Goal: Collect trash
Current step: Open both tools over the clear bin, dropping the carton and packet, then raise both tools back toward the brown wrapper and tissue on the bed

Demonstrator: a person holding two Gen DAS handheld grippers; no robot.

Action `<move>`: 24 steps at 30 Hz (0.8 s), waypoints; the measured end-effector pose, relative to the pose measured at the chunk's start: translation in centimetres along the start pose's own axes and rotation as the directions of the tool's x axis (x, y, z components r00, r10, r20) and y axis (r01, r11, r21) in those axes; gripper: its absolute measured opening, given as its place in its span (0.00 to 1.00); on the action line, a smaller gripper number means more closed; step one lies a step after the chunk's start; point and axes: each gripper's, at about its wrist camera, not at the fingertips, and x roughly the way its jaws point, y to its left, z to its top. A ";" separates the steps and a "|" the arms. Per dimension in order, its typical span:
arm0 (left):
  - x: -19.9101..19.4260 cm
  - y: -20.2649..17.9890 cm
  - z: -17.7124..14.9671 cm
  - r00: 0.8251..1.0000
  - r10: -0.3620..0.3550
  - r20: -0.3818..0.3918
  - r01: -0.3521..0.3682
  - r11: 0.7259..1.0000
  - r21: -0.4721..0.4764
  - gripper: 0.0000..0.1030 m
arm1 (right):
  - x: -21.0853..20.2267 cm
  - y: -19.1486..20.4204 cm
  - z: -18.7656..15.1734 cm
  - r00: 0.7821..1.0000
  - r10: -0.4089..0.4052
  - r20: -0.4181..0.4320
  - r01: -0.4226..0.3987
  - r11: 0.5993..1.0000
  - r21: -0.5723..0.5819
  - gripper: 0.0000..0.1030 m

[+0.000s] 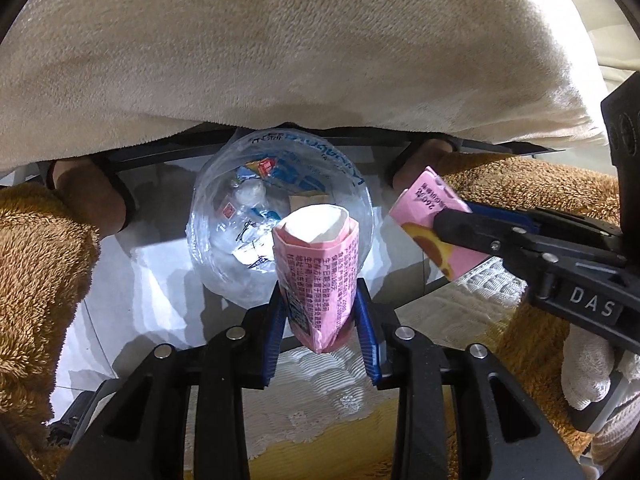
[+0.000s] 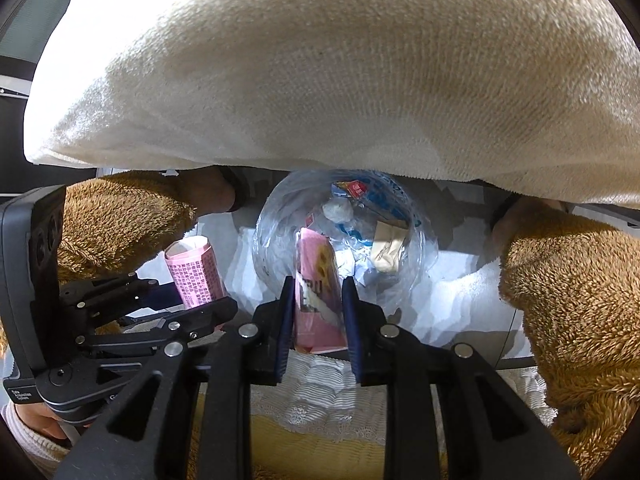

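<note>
Two pink cartons held over a clear trash bag.

The left gripper (image 1: 320,320) clamps a crumpled pink carton (image 1: 316,268) above the bag (image 1: 224,216); the right gripper (image 2: 316,312) clamps a second carton (image 2: 318,296) just beside it. The bag (image 2: 400,280) already holds wrappers, under a cream blanket (image 1: 300,48).

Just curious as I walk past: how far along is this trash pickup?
Some wrappers already lie in the clear bag. In hand: left gripper and right gripper each hold a pink carton above the bag. Left: dropping both in.
</note>
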 end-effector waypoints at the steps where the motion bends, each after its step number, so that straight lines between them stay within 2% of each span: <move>1: 0.0 0.0 0.0 1.000 0.007 0.000 -0.007 1.000 0.004 0.47 | -0.1 -0.2 0.0 1.000 0.001 0.004 -0.001 1.000 0.010 0.34; 2: -0.1 0.0 0.0 1.000 0.022 0.007 -0.022 1.000 0.008 0.51 | -0.2 -0.3 0.1 1.000 -0.001 0.011 0.001 1.000 0.017 0.44; 3: -0.2 -0.1 0.0 0.999 0.036 0.013 -0.036 0.999 0.014 0.52 | -0.3 -0.5 0.1 1.000 -0.004 0.018 0.004 1.000 0.023 0.48; 6: -0.3 -0.2 -0.1 0.999 0.043 0.018 -0.043 0.999 0.019 0.52 | -0.5 -0.7 0.2 1.000 -0.001 0.028 -0.001 0.999 0.038 0.53; 11: -0.5 0.3 0.0 0.999 0.040 0.025 -0.041 0.999 0.010 0.52 | -1.0 -1.0 0.3 0.999 -0.001 0.040 -0.001 0.999 0.042 0.54; 15: -1.2 0.3 0.0 0.998 0.035 0.047 -0.036 0.999 0.006 0.52 | -1.6 -1.2 0.3 0.998 0.000 0.067 -0.003 0.999 0.045 0.62; 17: -1.6 0.1 -0.1 0.997 0.033 0.066 -0.034 0.999 0.011 0.52 | -2.0 -1.1 0.1 0.996 -0.005 0.089 0.002 0.999 0.042 0.67; 19: -2.3 -0.1 -0.3 0.995 0.035 0.089 -0.036 0.999 0.019 0.52 | -2.6 -0.9 -0.2 0.994 -0.005 0.112 0.001 0.999 0.033 0.67; 24: -4.6 -0.8 -1.2 0.985 0.041 0.167 -0.048 0.998 0.041 0.52 | -5.1 -0.4 -1.5 0.978 -0.022 0.208 0.020 1.000 0.008 0.78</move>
